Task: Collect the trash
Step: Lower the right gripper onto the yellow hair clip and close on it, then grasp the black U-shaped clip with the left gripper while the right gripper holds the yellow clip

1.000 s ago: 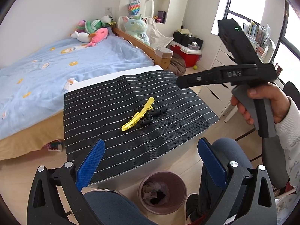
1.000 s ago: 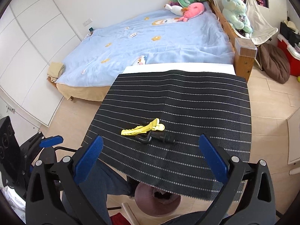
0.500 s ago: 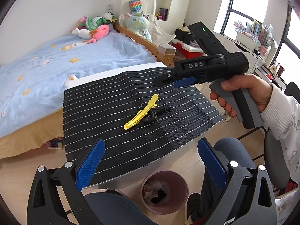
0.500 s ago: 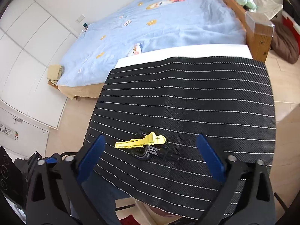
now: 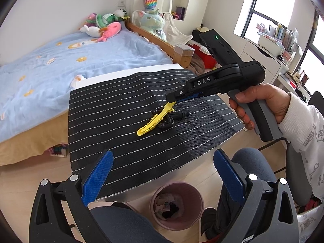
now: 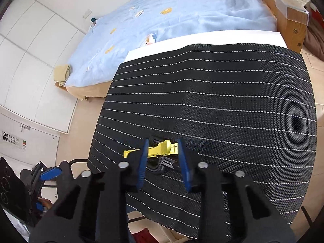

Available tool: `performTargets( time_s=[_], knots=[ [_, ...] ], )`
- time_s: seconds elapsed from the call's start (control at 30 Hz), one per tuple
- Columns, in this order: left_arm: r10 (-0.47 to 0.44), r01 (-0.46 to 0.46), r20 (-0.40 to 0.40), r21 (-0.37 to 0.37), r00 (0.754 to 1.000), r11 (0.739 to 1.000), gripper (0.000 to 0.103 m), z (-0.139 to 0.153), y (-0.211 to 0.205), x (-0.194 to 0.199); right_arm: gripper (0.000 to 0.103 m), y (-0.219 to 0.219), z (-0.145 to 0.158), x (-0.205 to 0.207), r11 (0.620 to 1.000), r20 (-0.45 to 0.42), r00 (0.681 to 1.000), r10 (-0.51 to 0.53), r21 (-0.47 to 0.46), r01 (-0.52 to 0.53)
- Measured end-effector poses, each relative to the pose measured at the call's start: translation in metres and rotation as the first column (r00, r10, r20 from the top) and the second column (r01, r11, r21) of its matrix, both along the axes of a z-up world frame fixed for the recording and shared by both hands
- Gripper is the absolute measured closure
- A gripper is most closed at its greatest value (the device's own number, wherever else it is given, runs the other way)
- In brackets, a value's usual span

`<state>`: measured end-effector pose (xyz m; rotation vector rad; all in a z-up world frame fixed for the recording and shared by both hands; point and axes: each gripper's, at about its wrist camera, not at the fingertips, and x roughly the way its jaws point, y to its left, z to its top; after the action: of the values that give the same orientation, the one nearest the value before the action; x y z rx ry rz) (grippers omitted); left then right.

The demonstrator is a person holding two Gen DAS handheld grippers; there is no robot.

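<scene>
While the right gripper [image 6: 162,158] comes down over the striped mat, its jaws are closing.
Right gripper: narrow and closing, blue pads [image 6: 141,162] on either side of the yellow clip, with a gap showing between pad and plastic; whether they touch it cannot be told.
Yellow clip [image 5: 155,119]: long, flat plastic hair clip with a toothed edge and a rounded handle end; its handle end sits between the right gripper's fingers, its pointed end sticks out to the left of them in the right wrist view.
Black piece [image 5: 170,119]: dark curved plastic part with a short stem, lying under and touching the yellow clip, just below the right gripper's tips.
Mat [image 6: 232,101]: black woven cloth with thin white dashed lines, spread over a white surface [image 6: 202,38] ahead of both grippers.
Left gripper [image 5: 160,174]: wide apart, nothing between its blue pads, held back from the mat's near edge, well apart from the clip.
Bin [image 5: 176,204]: pinkish round bin on the floor directly below the left gripper, with crumpled scraps inside.
Hand [image 5: 261,105]: wraps the right gripper's grey handle, white patterned sleeve behind it.
Bed [image 5: 60,64]: light blue cover, beyond the mat.
</scene>
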<state>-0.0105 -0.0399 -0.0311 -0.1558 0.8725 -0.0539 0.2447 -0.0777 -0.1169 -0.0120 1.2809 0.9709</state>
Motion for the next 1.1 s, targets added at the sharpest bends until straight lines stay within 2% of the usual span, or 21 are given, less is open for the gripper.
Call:
performTargets(
  time_s=[0.1, 0.2, 0.63, 0.97, 1.1],
  knots=[
    [0.002, -0.002, -0.005, -0.002, 1.000, 1.000, 0.008, -0.002, 0.001, 0.000, 0.087, 0.001, -0.001, -0.002, 1.000, -0.002, 1.000, 0.011, 0.000, -0.011],
    [0.003, -0.003, -0.007, -0.003, 1.000, 1.000, 0.008, -0.002, 0.000, -0.001, 0.098, 0.001, -0.002, -0.002, 1.000, 0.000, 1.000, 0.006, 0.006, -0.006],
    [-0.007, 0.008, -0.007, 0.016, 1.000, 1.000, 0.008, 0.000, -0.005, 0.003, 0.099, -0.013, 0.012, -0.002, 0.997, -0.006, 0.999, -0.036, 0.068, 0.037],
    [-0.030, 0.030, -0.006, 0.034, 1.000, 0.999, 0.008, 0.009, -0.021, 0.025, 0.099, -0.033, 0.032, 0.001, 0.987, 0.006, 0.995, -0.098, 0.126, 0.096],
    [-0.016, 0.016, -0.020, 0.020, 1.000, 1.000, 0.008, 0.008, -0.024, 0.038, 0.099, -0.042, 0.039, 0.004, 0.982, 0.009, 0.992, -0.123, 0.146, 0.120]
  ],
)
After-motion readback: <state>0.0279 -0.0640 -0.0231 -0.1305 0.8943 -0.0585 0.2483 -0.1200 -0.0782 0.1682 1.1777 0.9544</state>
